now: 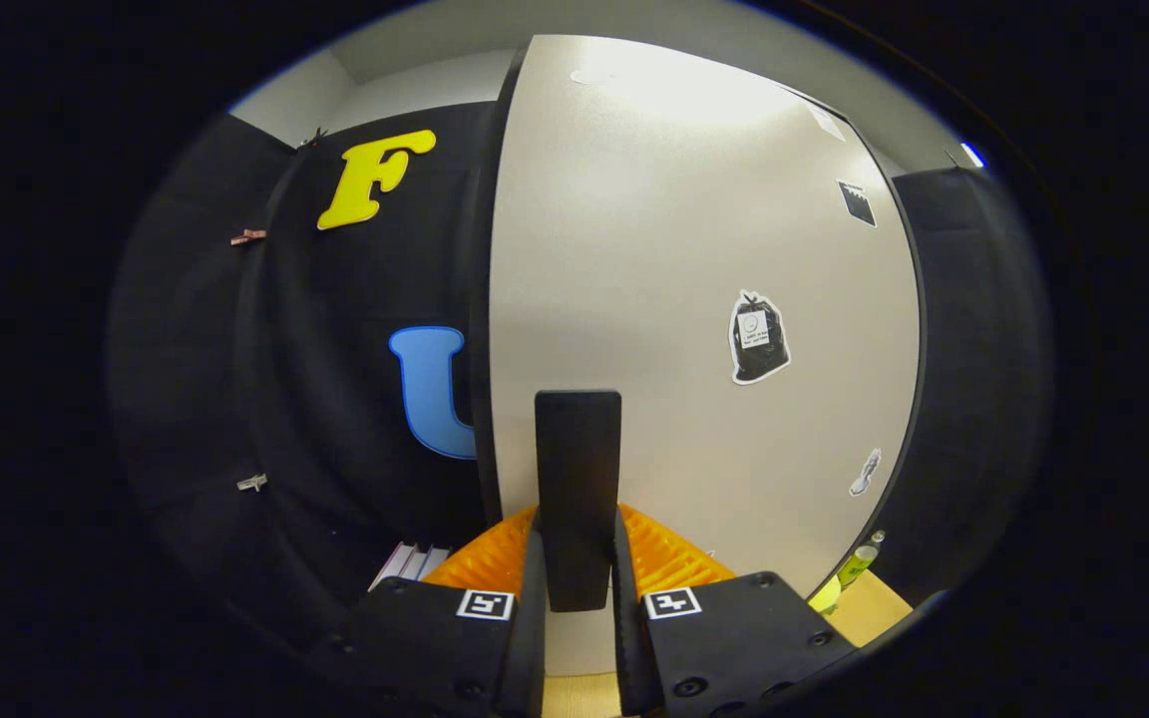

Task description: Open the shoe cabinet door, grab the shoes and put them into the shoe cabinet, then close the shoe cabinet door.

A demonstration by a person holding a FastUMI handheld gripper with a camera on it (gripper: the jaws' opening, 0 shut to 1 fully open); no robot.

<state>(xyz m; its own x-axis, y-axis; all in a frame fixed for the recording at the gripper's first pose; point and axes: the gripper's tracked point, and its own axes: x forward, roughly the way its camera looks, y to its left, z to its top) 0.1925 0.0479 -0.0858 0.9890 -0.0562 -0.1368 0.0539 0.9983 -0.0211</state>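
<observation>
Gripper (pixel 577 558) clamps narrow on the black door handle (pixel 577 479), low centre of frame, on the pale shoe cabinet door (pixel 694 299). Best to keep the squeeze firm and follow the door's arc without twisting. No shoes visible.

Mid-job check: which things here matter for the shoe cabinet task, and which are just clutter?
Job:
pale beige cabinet door
black upright door handle, clamped between the gripper fingers

Lying about:
yellow-green bottle
grey books
black bag-shaped sticker on the door
</observation>
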